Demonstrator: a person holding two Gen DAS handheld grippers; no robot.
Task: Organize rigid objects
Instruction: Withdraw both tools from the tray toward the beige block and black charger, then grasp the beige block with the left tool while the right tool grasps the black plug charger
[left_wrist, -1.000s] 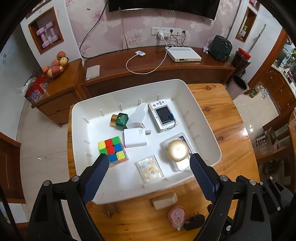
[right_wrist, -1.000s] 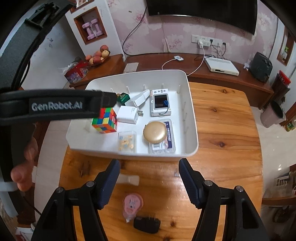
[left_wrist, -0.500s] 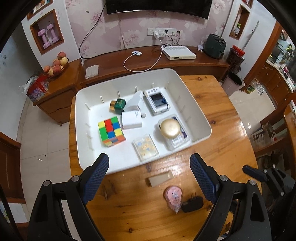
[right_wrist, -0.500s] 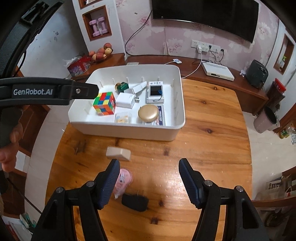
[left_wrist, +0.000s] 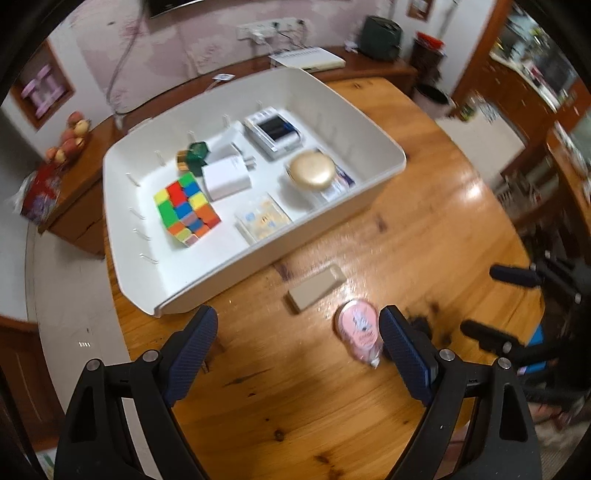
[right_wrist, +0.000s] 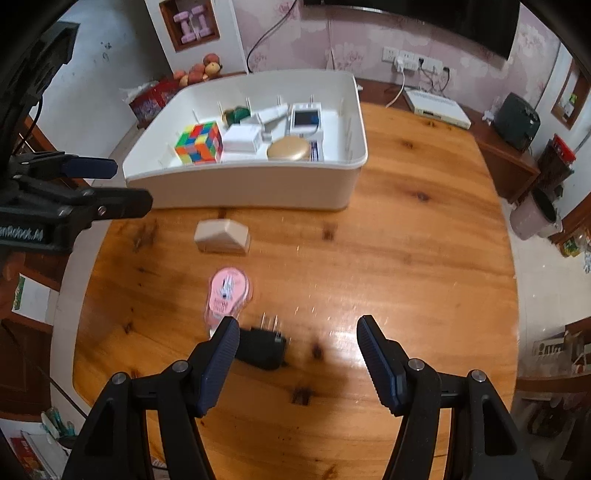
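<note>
**Both claws drop back from the bin to the loose items**

Wooden table (right_wrist: 424, 236) fills more of both views than a second ago, and the white bin (left_wrist: 373, 147) has slid away toward the top of each frame. Earlier the left gripper (left_wrist: 299, 339) hung right over the bin; now its jaws stand wide apart and empty above bare wood, with the beige block (left_wrist: 314, 288) just ahead of them and the pink tape dispenser (left_wrist: 358, 332) touching the inside of its right finger in the view. The right gripper (right_wrist: 295, 354) is also parted with nothing between its pads; the black plug adapter (right_wrist: 262, 347), which lay below its fingers before, now sits just beside its left finger, partly behind it. Inside the bin, ahead of both claws, the Rubik's cube (left_wrist: 186, 210), white charger (left_wrist: 227, 177) and gold compact (left_wrist: 312, 171) lie as before.
</note>
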